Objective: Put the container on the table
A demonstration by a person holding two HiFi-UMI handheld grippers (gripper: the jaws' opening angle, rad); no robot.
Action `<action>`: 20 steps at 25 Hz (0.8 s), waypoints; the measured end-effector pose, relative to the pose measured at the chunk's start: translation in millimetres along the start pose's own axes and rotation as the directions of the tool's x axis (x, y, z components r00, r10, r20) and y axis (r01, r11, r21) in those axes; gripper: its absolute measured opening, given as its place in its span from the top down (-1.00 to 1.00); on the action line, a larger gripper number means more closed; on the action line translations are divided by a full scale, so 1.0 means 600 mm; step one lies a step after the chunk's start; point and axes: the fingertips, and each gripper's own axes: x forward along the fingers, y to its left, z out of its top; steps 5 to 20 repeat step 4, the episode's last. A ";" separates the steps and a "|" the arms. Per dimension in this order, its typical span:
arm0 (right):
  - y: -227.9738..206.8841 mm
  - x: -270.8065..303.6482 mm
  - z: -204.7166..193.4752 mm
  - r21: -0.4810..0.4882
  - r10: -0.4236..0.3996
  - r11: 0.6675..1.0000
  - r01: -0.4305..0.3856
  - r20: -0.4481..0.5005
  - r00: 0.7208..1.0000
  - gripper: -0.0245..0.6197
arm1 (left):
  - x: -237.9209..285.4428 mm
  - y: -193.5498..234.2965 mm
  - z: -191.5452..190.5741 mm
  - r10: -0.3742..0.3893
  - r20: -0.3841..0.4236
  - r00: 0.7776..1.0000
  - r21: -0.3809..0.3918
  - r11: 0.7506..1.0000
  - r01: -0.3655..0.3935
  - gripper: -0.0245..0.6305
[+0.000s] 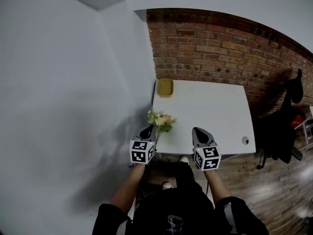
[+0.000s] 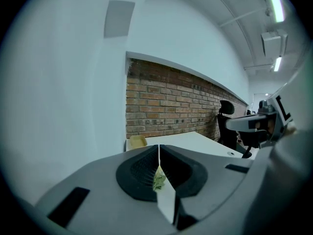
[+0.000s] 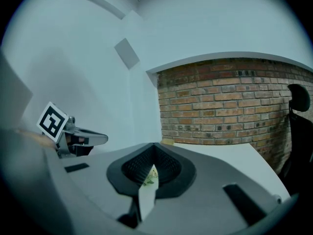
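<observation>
Left claw (image 1: 147, 132): closed fully, nothing held.
Right claw (image 1: 201, 133): closed fully, nothing held.
Container (image 1: 165, 87): set at counter (image 1: 210, 109) far-left corner.
Risk: flowers (image 1: 161, 121) may be knocked if reached past.

Just beyond the left gripper (image 1: 146, 131), the flowers (image 1: 161, 120) show only their heads and a thin bit of stem. Whatever they stand in cannot be made out beside that gripper's tip. In both gripper views the gripper's own body covers the near part of the table (image 1: 205, 106), and the flowers appear only as a sliver in the slit under the meeting jaws. Far ahead of the left gripper, the yellow container (image 1: 165, 87) is too small to show its inside. A round thing (image 1: 245, 140) off to the right of the right gripper (image 1: 199, 131) is too small to name. The picture's lower edge cuts off the person's body.
</observation>
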 end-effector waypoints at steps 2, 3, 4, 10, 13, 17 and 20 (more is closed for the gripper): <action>0.001 0.002 0.000 0.003 -0.001 1.000 0.001 -0.001 1.000 0.85 | 0.000 0.003 -0.003 0.003 -0.001 1.000 -0.007 1.000 -0.003 0.86; 0.001 0.002 0.000 0.004 -0.001 1.000 0.001 -0.002 1.000 0.85 | 0.000 0.004 -0.004 0.004 -0.003 1.000 -0.010 1.000 -0.004 0.86; 0.002 0.003 0.000 0.005 -0.002 1.000 0.002 -0.002 1.000 0.85 | 0.000 0.005 -0.006 0.005 -0.005 1.000 -0.012 1.000 -0.005 0.86; 0.002 0.003 0.000 0.005 -0.002 1.000 0.002 -0.002 1.000 0.85 | 0.000 0.005 -0.006 0.005 -0.005 1.000 -0.012 1.000 -0.005 0.86; 0.002 0.003 0.000 0.005 -0.002 1.000 0.002 -0.002 1.000 0.85 | 0.000 0.005 -0.006 0.005 -0.005 1.000 -0.012 1.000 -0.005 0.86; 0.002 0.003 0.000 0.005 -0.002 1.000 0.002 -0.002 1.000 0.85 | 0.000 0.005 -0.006 0.005 -0.005 1.000 -0.012 1.000 -0.005 0.86; 0.002 0.003 0.000 0.005 -0.002 1.000 0.002 -0.002 1.000 0.85 | 0.000 0.005 -0.006 0.005 -0.005 1.000 -0.012 1.000 -0.005 0.86</action>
